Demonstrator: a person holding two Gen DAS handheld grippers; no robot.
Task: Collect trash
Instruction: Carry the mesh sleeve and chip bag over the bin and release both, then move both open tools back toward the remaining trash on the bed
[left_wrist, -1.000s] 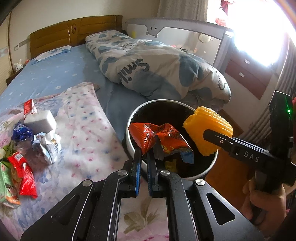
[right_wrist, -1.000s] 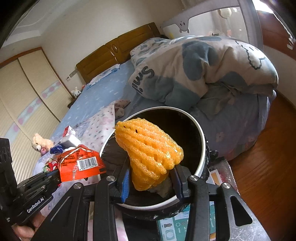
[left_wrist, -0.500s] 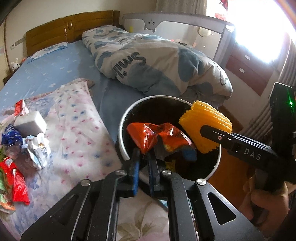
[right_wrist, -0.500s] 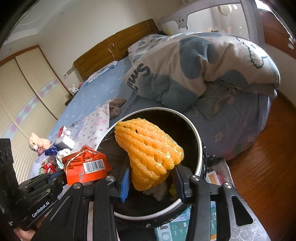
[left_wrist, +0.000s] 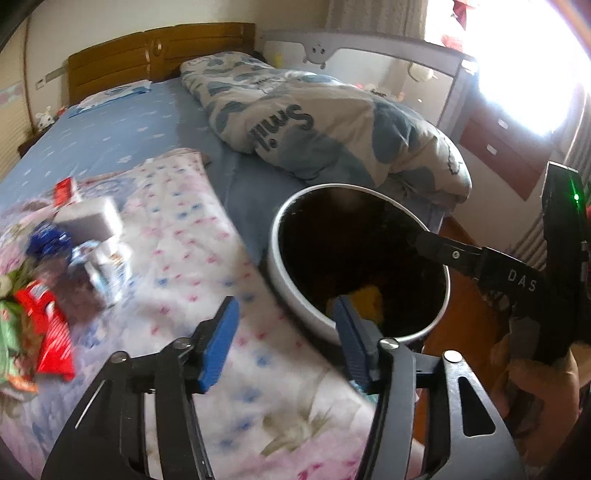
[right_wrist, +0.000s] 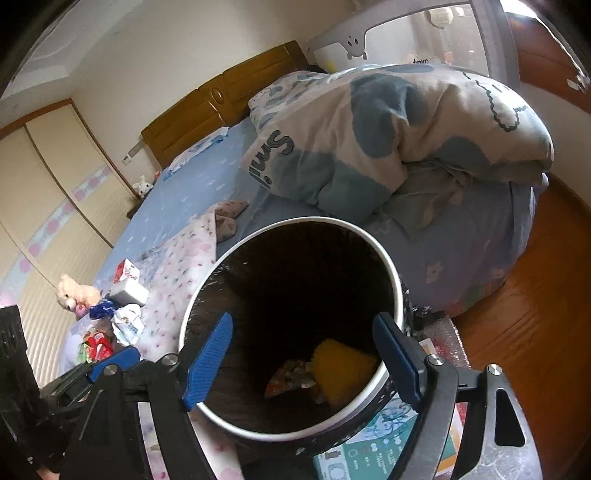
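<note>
A round bin (right_wrist: 397, 291) with a white rim and black liner stands beside the bed. At its bottom lie the yellow foam net (right_wrist: 341, 363) and the orange snack wrapper (right_wrist: 291, 376); the left wrist view shows the yellow foam net (left_wrist: 367, 301) too. My right gripper (right_wrist: 303, 328) hangs over the bin mouth, its jaws opening, nothing between them. My left gripper (left_wrist: 284, 317) is at the bin's near rim (left_wrist: 295, 314), jaws opening and empty. More trash lies on the bed at left: red wrappers (left_wrist: 51, 332), a white wrapper (left_wrist: 105, 266), a blue wrapper (left_wrist: 46, 240).
A grey-white block (left_wrist: 92, 219) sits among the trash on a floral sheet (left_wrist: 192, 266). A rolled duvet (left_wrist: 321, 129) lies behind the bin. A printed box (right_wrist: 384, 443) rests on the wooden floor (right_wrist: 524, 332) by the bin. A hand (left_wrist: 535, 391) grips the right tool.
Both grippers opened. The orange wrapper dropped from the left one and the yellow foam net from the right one; both now lie inside the bin. The left gripper shifted left.
</note>
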